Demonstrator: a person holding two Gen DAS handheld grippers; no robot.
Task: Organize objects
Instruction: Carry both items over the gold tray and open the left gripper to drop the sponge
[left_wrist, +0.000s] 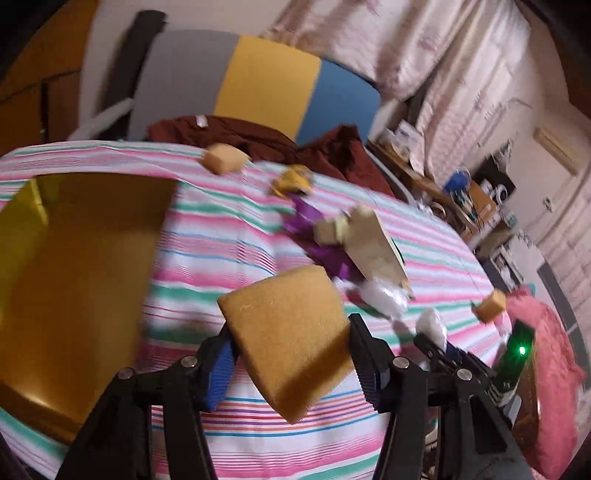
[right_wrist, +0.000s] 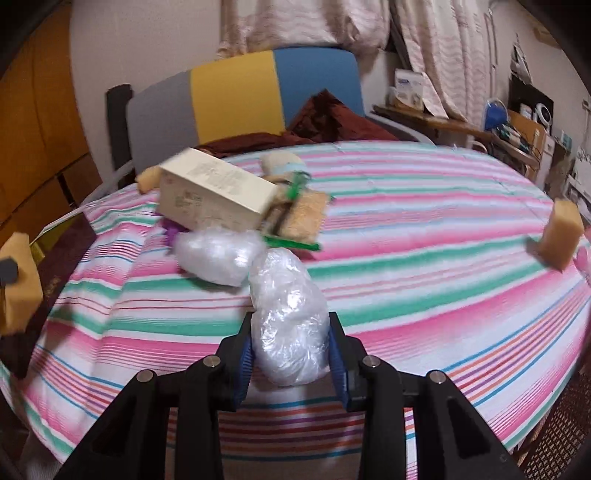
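My left gripper (left_wrist: 291, 354) is shut on a big orange sponge (left_wrist: 288, 332), held in the air above the striped bedcover (left_wrist: 229, 251). A yellow bin (left_wrist: 74, 277) stands just to its left. My right gripper (right_wrist: 291, 354) is shut on a crumpled clear plastic bag (right_wrist: 291, 321), lifted a little off the cover. In the left wrist view that bag (left_wrist: 432, 326) shows at the right. A second plastic bag (right_wrist: 218, 254), a cream carton (right_wrist: 214, 192) and a pad with green strips (right_wrist: 299, 218) lie piled ahead. The held sponge (right_wrist: 18, 280) appears at the far left.
Small sponges lie at the far edge (left_wrist: 225, 158) and at the right edge (right_wrist: 561, 232) of the bed. A purple item (left_wrist: 314, 236) sits under the carton. A grey, yellow and blue chair back (right_wrist: 240, 99) and dark red cloth (right_wrist: 332, 118) stand behind. A cluttered shelf (right_wrist: 517, 129) is at the right.
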